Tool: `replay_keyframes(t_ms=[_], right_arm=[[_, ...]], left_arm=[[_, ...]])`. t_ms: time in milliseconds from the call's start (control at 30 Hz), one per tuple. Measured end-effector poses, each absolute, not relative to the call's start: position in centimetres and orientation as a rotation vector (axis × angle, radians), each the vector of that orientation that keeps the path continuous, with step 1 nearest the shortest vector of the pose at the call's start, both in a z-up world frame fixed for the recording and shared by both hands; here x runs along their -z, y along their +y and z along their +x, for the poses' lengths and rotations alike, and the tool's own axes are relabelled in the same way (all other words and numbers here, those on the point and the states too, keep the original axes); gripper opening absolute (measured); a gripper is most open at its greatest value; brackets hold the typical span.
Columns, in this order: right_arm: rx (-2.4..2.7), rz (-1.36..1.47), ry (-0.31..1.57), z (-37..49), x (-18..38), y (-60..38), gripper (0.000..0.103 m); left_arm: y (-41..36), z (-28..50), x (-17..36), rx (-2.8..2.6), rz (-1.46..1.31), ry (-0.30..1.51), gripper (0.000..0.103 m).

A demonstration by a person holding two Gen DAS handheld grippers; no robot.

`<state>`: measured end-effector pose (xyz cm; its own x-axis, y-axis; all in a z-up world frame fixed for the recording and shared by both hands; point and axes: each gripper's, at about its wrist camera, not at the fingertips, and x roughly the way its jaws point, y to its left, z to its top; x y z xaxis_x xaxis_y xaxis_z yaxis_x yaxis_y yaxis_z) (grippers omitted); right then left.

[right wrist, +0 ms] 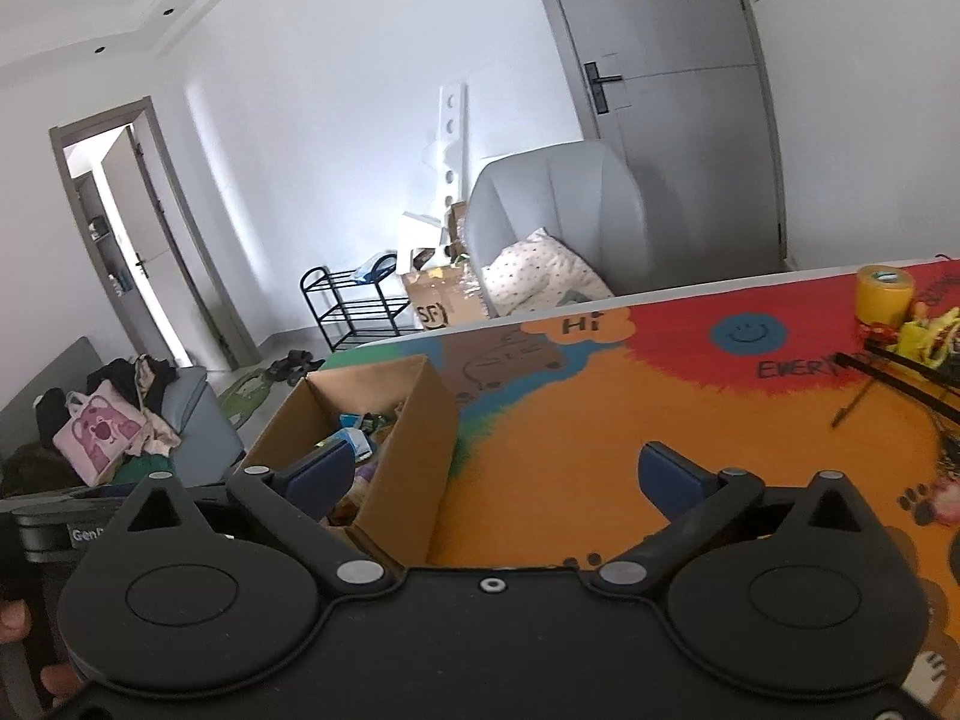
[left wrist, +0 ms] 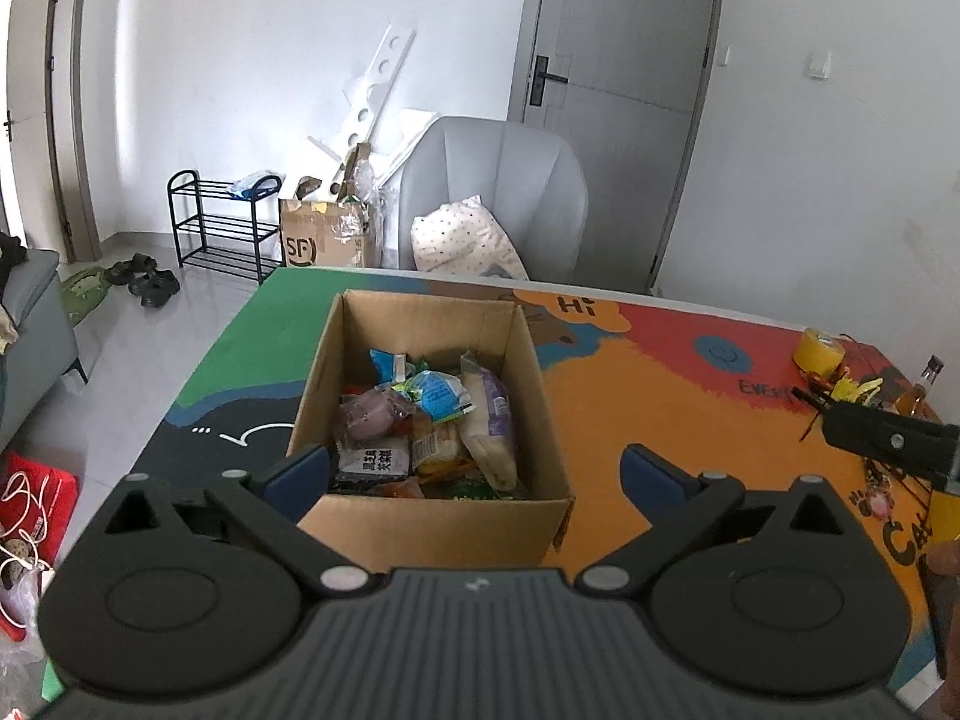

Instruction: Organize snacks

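Both claws are hanging wide open and empty, the left gripper [left wrist: 474,468] facing the box [left wrist: 432,525] of snacks [left wrist: 429,420] at 12 o'clock, the right gripper [right wrist: 495,474] seeing it at 10 o'clock, so a careless dip is risking snagging cardboard or crushing soft packets

The left wrist view looked from just behind the left gripper [left wrist: 474,471], forward and slightly down, straight into the open cardboard box [left wrist: 432,525] close in front of it. The right wrist view looked from behind the right gripper [right wrist: 495,477], more level and tilted, with the same cardboard box [right wrist: 399,480] near at its lower left. Both views shared the colourful table [left wrist: 690,414], the grey armchair [left wrist: 498,192] and the grey door [left wrist: 618,24] behind.
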<state>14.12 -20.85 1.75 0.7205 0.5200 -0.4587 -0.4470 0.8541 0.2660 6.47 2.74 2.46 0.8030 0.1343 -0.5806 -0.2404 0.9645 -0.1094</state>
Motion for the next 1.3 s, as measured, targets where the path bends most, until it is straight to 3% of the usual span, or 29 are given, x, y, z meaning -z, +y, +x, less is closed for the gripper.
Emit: replay_keyframes(t_ms=[1300], right_arm=[[-0.522,0.086,0.513,6.4,-5.0,-25.0,0.103]], left_arm=[[2.4,-1.7,-6.5,-0.132,-0.107,0.511,0.103]])
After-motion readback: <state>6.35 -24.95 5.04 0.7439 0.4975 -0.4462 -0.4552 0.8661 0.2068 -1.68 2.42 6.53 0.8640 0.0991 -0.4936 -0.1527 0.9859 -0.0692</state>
